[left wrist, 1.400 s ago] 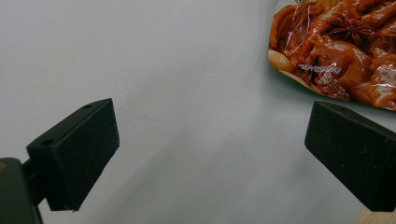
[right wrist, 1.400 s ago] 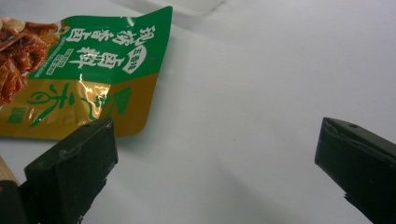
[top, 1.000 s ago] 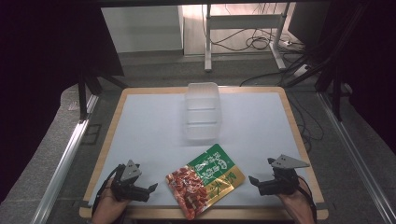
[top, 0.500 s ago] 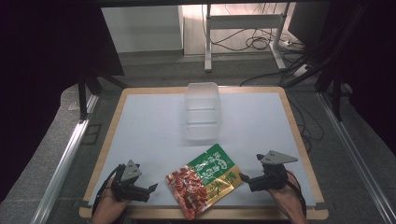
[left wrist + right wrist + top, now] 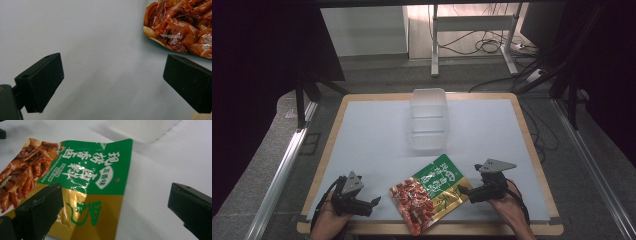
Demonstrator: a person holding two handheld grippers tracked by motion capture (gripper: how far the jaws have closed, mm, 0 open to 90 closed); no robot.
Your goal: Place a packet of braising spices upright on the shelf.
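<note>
Near the front edge of the table (image 5: 362, 130) a food packet (image 5: 428, 197) lies flat between the two tongs, just in front of a clear plastic box (image 5: 428, 120). From above, the left gripper (image 5: 373, 204) sits apart from the packet and the right gripper (image 5: 465, 191) reaches its corner. Both stand wide open, holding nothing. Its own camera shows one jaw over the packet's gold and green end, printed with white Chinese characters; the left gripper's camera shows glossy braised meat pictured at the other end

Dim room, evenly lit white table (image 5: 377, 150); glare on the packet (image 5: 82, 182), background container blurred.
</note>
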